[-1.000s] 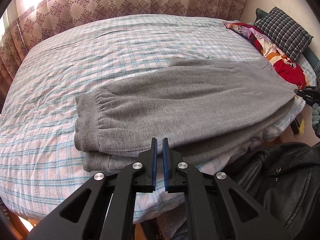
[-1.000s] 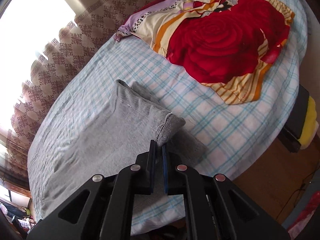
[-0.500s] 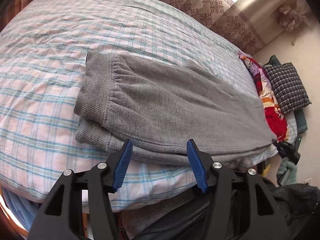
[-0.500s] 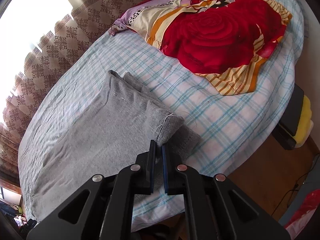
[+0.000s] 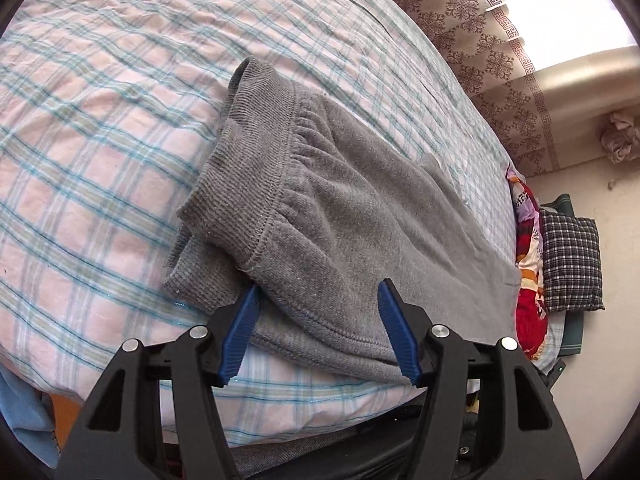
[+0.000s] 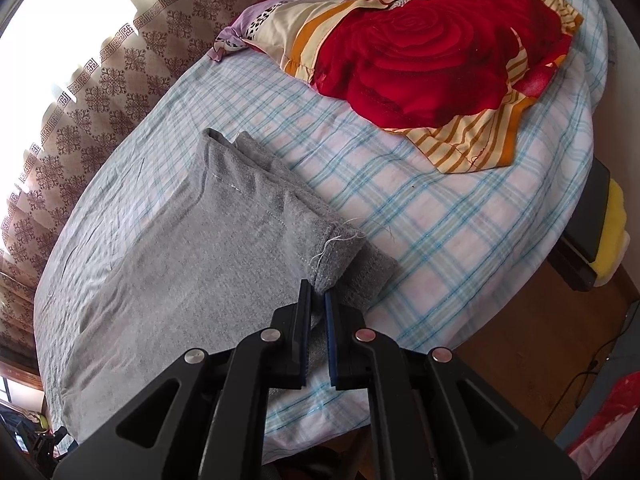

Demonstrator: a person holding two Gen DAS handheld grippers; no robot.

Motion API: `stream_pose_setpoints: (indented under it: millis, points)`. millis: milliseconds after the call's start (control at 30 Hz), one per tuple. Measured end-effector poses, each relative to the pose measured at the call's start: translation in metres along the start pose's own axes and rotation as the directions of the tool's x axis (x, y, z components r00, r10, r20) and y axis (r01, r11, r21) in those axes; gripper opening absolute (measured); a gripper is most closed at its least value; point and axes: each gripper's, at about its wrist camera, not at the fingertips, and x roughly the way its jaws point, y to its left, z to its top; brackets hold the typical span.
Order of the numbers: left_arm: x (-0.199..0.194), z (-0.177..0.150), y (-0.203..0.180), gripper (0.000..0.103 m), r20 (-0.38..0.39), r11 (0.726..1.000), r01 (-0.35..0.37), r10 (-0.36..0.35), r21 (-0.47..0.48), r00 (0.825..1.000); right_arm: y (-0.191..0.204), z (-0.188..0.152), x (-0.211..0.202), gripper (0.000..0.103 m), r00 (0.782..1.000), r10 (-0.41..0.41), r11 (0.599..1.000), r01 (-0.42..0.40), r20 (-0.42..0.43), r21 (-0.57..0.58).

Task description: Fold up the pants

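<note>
Right gripper [image 6: 318, 300] clamps pants [image 6: 192, 260]; cuff edge hidden.

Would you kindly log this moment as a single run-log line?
task: fold pants | left gripper: jaws opening, straddling gray pants edge | right gripper: shut on pants cuff | surface: plaid bed sheet

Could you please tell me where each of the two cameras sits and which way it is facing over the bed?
Left wrist: on the left gripper, looking down at the cuff end of the grey pants; its fingers are opening astride the near edge.
Right wrist: on the right gripper, looking down at the other end, fingers shut on a corner; red blanket beyond.
Shared: pants, plaid bed sheet, patterned curtain, blanket.
</note>
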Motion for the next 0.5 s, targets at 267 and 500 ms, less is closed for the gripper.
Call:
stream_pose_setpoints:
  millis: [267,500]
  points:
    - [0.005,0.007,0.006,0.042,0.041,0.996,-0.014,0.017,-0.094,0.999,0.000,-0.001,0.002,0.006,1.000,-0.006,1.000,0.006,-0.001,-0.009]
    - [-0.018,0.006,-0.004,0.007,0.074,0.998,-0.015,0.019,-0.054,0.997,-0.002,0.004,-0.013,0.006,0.999,0.019,1.000,-0.020,0.047,0.004]
